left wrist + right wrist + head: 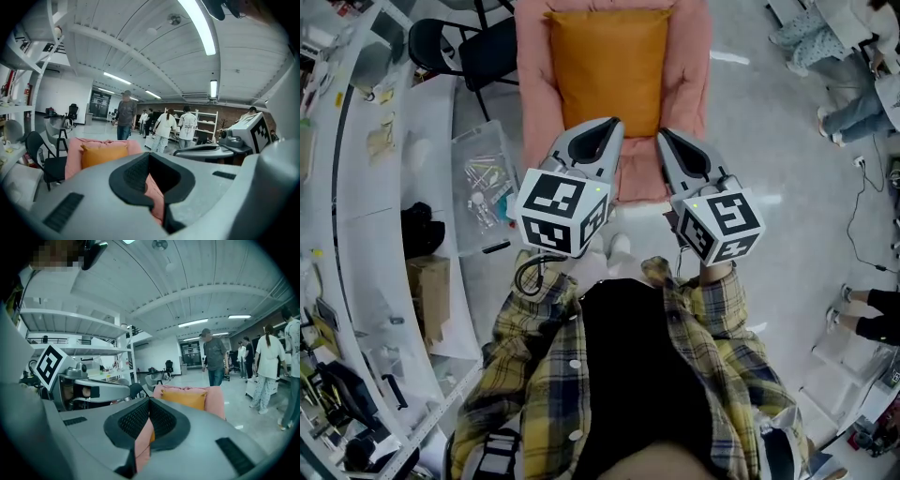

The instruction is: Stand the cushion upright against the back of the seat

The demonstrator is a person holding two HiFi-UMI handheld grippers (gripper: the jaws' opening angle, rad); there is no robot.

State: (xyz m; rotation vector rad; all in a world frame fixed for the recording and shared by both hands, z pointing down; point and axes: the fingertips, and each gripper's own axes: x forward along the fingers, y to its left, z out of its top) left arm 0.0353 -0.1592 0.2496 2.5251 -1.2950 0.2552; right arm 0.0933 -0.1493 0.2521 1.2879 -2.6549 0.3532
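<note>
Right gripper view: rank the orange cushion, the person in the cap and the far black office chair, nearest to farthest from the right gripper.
1. Orange cushion, just ahead of the right gripper, upright on the pink seat.
2. Person in the cap, standing behind the seat, right.
3. Black office chair, far back, centre.

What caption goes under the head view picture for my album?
Left claw and right claw, both shut, face a pink seat whose orange cushion stands against its back.
</note>
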